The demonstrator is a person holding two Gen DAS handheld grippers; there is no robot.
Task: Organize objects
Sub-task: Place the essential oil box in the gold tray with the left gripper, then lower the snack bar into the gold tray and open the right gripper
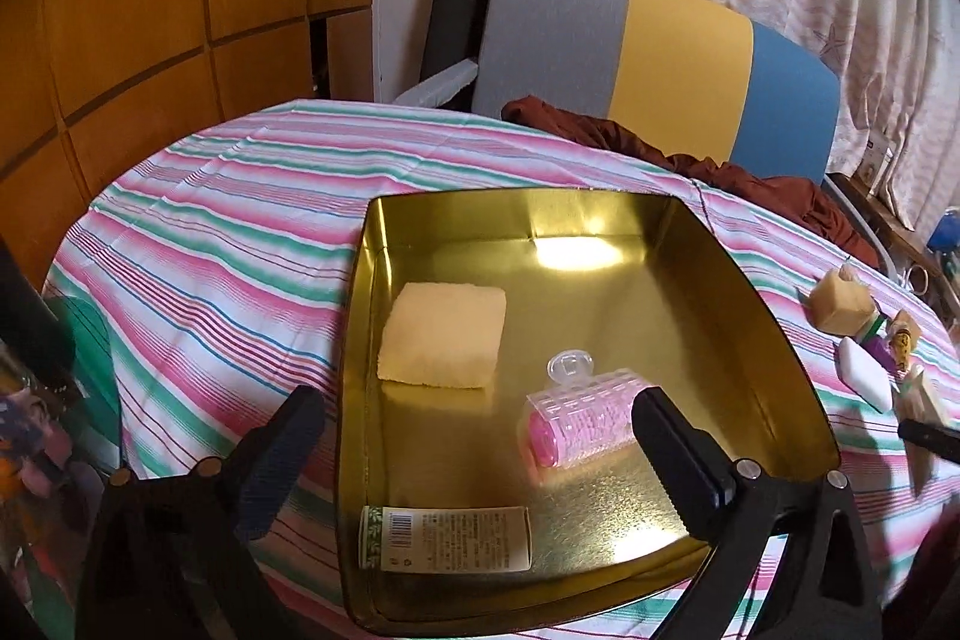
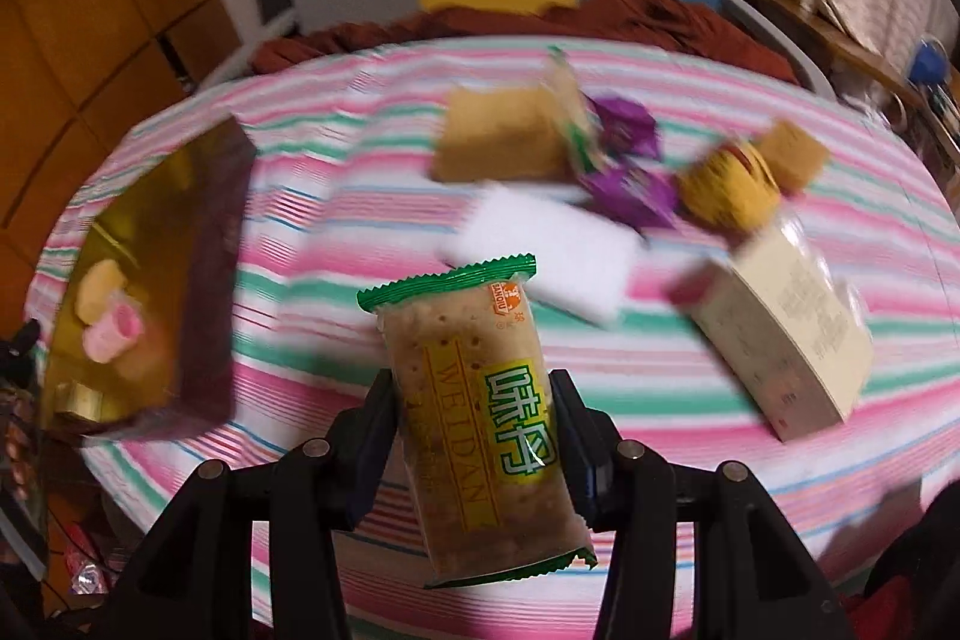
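The left gripper (image 1: 474, 451) stood with its fingers spread wide and gripping nothing, poised over the near edge of the gold tin (image 1: 774, 316) on the striped desk (image 1: 198, 244). Inside the tin, a pink hair roller (image 1: 576, 427) lay just ahead of the right-hand finger, partly hidden behind its tip; whether they touched could not be told. A pale yellow sponge (image 1: 444, 343) sat toward the tin's far left, and a small labelled box (image 1: 447, 538) lay along its near wall, between the two fingers.

The right gripper (image 2: 474, 436) had its fingers closed on a green-edged biscuit packet (image 2: 474, 400), pinching it at mid-length so the packet stood up above the desk, to the right of the tin.

Only the right wrist view, though blurred, showed the pile right of the tin: a white block (image 2: 552, 250), a tan cake packet (image 2: 504, 142), purple wrappers (image 2: 630, 160), a yellow round item (image 2: 729, 190) and a cream carton (image 2: 786, 334). Only the left wrist view showed the tin's floor sharply, with the labelled box readable as such.
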